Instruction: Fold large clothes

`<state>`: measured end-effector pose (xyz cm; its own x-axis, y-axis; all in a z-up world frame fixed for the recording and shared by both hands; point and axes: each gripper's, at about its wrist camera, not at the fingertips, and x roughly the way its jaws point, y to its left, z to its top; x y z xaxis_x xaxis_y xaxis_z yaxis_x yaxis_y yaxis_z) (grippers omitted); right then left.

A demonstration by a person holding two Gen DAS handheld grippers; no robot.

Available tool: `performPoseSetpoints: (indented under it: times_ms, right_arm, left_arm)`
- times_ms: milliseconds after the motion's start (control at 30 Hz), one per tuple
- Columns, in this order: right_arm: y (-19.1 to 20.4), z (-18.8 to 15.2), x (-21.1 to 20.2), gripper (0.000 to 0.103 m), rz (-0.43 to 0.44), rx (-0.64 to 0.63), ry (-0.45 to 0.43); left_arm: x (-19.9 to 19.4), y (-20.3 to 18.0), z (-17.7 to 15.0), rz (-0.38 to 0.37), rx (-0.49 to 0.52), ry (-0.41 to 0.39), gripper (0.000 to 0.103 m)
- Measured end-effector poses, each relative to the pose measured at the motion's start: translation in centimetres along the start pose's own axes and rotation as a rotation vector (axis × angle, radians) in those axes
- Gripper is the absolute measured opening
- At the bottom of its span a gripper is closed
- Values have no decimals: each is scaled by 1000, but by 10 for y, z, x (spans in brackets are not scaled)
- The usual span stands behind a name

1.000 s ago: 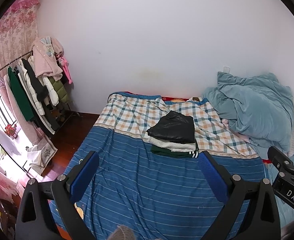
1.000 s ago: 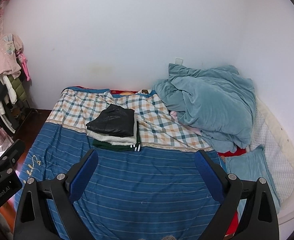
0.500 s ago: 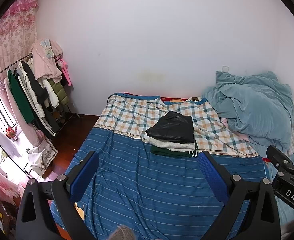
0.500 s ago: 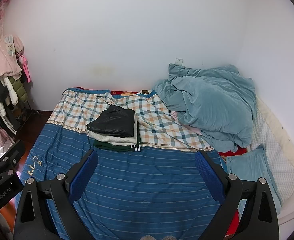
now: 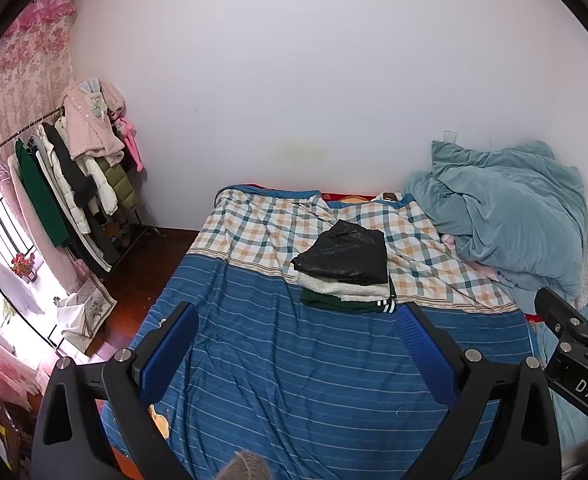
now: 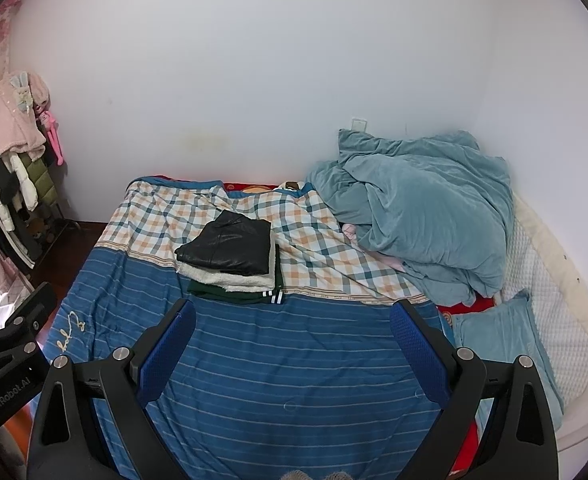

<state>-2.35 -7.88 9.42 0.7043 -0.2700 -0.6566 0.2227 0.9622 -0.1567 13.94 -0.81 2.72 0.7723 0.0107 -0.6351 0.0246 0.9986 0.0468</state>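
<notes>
Three folded garments make one stack (image 5: 346, 276) on the bed with the blue striped and checked cover (image 5: 294, 380): a glossy black piece (image 6: 228, 248) on top, a cream fleecy one (image 6: 230, 278) under it, a dark green one with white stripes (image 6: 250, 296) at the bottom, only its edges showing. What kind of garment each is cannot be made out. The stack sits beside the crumpled teal blanket (image 6: 418, 216), on the checked part of the cover. The left gripper (image 5: 294, 342) and the right gripper (image 6: 292, 336) both hang spread wide above the cover, holding nothing. Only the left view shows the whole clothes rack of hanging coats (image 5: 74, 176); only the right view shows the teal pillow (image 6: 502, 332) below the blanket.
</notes>
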Motion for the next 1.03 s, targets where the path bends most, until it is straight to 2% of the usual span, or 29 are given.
performPoseSetpoints:
  times_ms: [1033]
  right_arm:
    - [8,-2,-4,99,0,4,-13]
  left_arm:
    - [-6,-2,-3,-5,-5,-12,102]
